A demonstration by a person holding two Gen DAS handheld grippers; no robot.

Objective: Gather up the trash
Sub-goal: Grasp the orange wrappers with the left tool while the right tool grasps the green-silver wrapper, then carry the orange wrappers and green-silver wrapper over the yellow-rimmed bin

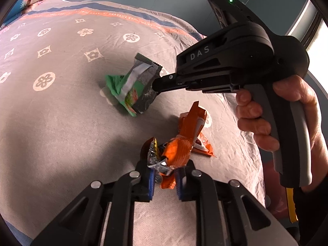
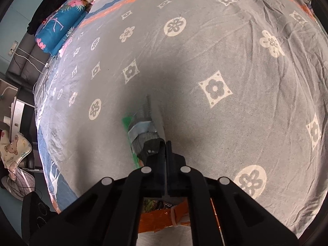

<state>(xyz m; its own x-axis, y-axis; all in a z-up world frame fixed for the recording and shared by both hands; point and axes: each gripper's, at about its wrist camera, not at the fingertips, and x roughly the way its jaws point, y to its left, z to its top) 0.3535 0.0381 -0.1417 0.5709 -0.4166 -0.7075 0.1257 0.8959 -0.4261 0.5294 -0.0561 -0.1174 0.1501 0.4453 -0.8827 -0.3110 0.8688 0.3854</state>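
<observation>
Over the bed (image 1: 61, 123), the right hand (image 1: 287, 114) tilts its right gripper (image 1: 152, 86) downward with fingers clamped on the green wrapper (image 1: 131, 86) ahead of their tips, while the left gripper (image 1: 164, 170), also angled down, pinches the orange wrapper (image 1: 180, 143) between its fingers (image 1: 150, 182).

Right hand-held gripper (image 2: 164, 149) pinches green wrapper (image 2: 141, 131).

You had bright daylight coming from the window (image 1: 311, 26) on the right. A big dark shadow fell across the middle of the bedspread (image 2: 235, 57) in both views. The round lens bent everything near the edges, and the corners went black. The middle stayed sharp.
</observation>
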